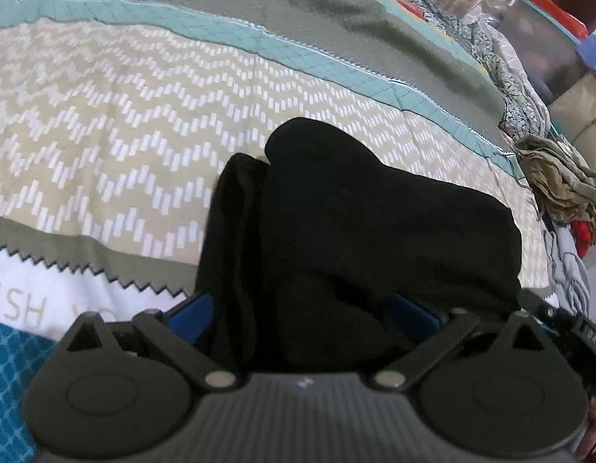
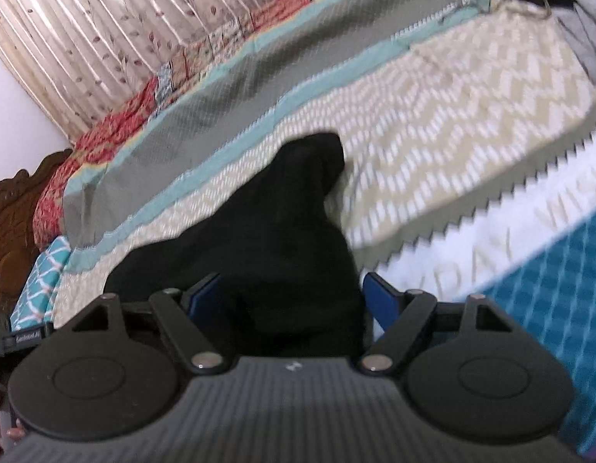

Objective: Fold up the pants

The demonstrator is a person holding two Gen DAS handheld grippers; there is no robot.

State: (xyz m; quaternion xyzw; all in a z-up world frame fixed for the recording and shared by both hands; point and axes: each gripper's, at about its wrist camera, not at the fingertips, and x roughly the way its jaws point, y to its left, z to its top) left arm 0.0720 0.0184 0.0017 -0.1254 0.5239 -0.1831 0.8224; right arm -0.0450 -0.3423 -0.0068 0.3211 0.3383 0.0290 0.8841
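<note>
Left gripper (image 1: 302, 312) wide apart, black pants (image 1: 359, 223) bunched between fingers, unpinched; right gripper (image 2: 294, 301) likewise beside pants on bedspread (image 1: 105, 115). Folds apparently stacked; tidying possibly left.

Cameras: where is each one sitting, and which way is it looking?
Left wrist view: sits on the left gripper, looking down along its open blue fingers at the black pants on the bedspread.
Right wrist view: sits on the right gripper, looking along its open fingers at the pants, toward the curtain.
Both share the pants and the zigzag bedspread.
</note>
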